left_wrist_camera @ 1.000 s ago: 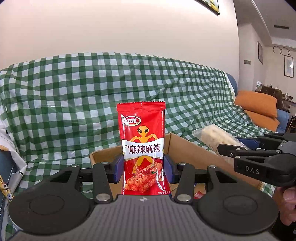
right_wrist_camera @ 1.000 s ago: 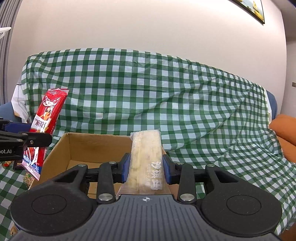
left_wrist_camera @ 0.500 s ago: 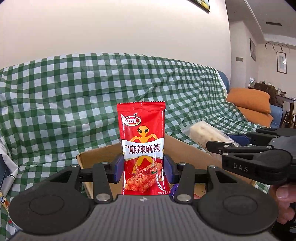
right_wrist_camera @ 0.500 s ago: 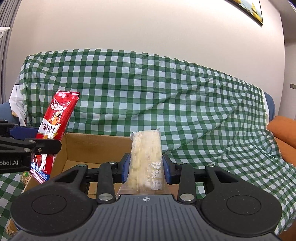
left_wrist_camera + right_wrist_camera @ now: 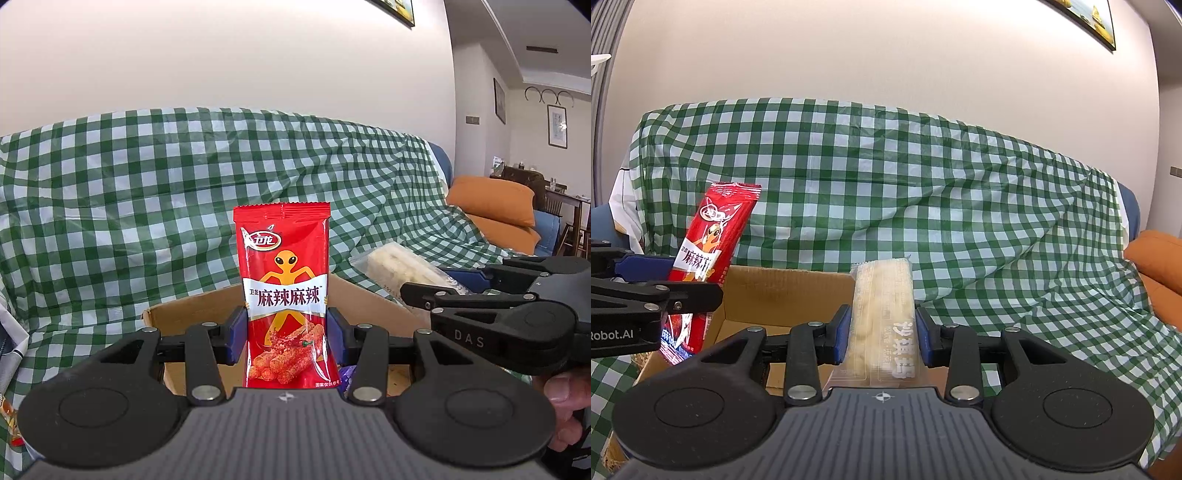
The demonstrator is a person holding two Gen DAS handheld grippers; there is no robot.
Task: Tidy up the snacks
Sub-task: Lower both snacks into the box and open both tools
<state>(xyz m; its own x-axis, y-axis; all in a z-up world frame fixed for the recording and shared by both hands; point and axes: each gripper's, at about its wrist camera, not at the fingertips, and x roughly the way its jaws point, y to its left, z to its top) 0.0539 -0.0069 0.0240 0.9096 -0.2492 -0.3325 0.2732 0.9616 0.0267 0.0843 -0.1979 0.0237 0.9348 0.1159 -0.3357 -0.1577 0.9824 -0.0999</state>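
Left gripper (image 5: 286, 330) fingers clamp the red snack packet (image 5: 284, 280) upright; right gripper (image 5: 882, 334) fingers clamp the pale snack bar (image 5: 882, 314), both over the cardboard box (image 5: 783, 291).

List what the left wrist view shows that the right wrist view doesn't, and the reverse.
Left wrist only: the red packet's full front with its alien figure, a thumb under the right gripper, a purple wrapper in the box, and a dining area far right.

Right wrist only: the white printing on the clear pastry packet, and a grey curtain at the left edge.

Both: the red packet clamped in the left gripper, the pastry packet clamped in the right gripper, the cardboard box, the green checked cloth, and an orange cushion.
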